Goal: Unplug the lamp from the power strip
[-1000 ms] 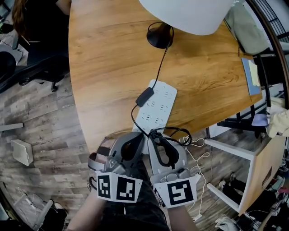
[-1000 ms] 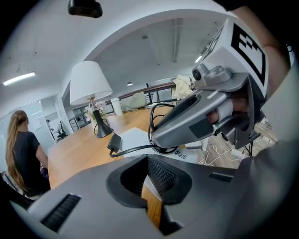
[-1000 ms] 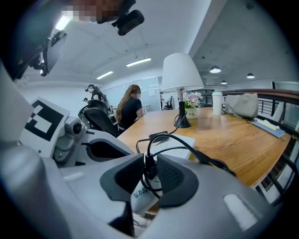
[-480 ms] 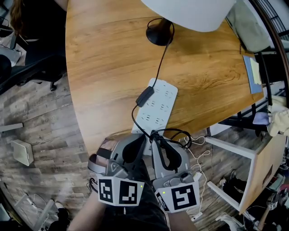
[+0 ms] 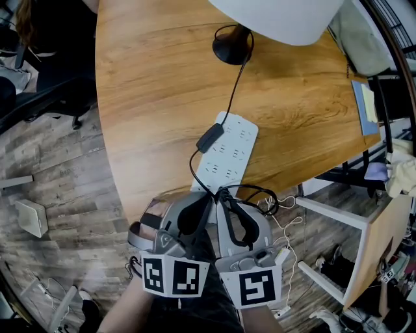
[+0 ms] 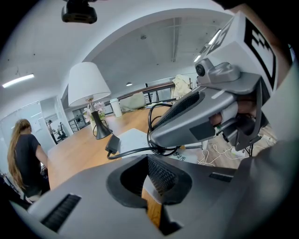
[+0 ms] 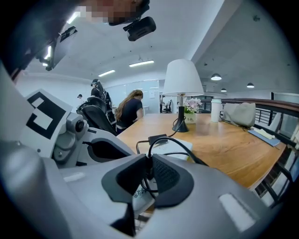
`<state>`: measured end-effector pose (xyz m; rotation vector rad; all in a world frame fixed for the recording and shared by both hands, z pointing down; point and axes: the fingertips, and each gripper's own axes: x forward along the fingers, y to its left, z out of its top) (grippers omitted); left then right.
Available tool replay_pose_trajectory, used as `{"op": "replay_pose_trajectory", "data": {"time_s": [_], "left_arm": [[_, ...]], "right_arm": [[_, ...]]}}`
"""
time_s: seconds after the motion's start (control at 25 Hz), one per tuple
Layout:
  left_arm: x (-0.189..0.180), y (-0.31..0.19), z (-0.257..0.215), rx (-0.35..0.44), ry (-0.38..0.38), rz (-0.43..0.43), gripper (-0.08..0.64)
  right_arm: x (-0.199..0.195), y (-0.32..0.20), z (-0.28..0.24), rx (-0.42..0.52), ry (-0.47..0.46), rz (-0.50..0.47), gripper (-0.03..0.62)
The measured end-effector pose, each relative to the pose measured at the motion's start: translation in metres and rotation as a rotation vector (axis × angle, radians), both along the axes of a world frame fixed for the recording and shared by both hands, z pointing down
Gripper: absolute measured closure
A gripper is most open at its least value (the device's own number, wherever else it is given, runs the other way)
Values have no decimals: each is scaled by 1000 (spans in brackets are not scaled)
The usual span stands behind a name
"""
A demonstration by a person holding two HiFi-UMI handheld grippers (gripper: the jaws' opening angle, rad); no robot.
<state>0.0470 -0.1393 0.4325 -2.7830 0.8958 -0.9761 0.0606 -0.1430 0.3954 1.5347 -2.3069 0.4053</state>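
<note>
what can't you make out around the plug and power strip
- Head view: the plug hides how deep it sits in the power strip.
- Head view: the strip's near end lies behind the left gripper and right gripper.
- Head view: the lamp shade is cut off by the top edge.

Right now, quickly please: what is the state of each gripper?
Left gripper: closed, empty.
Right gripper: closed on the cable.

The right gripper (image 5: pixel 223 194) has rolled level and sunk slightly (its marker cube (image 5: pixel 260 288) now squarer-on).
</note>
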Motion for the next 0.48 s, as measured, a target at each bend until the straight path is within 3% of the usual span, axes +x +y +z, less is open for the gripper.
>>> {"op": "replay_pose_trajectory", "data": {"time_s": [0.2,0.36,0.48], "left_arm": [[-1,-1,0,-2,2,0,565],[0,-1,-1,0,3,-2,565],[0,-1,0,1,0,-2,565]], "right_arm": [[-1,2,1,0,7,-16,540],[10,4,2,-20,-93,27,540],[8,4,-1,-8,-87,28,541]]}}
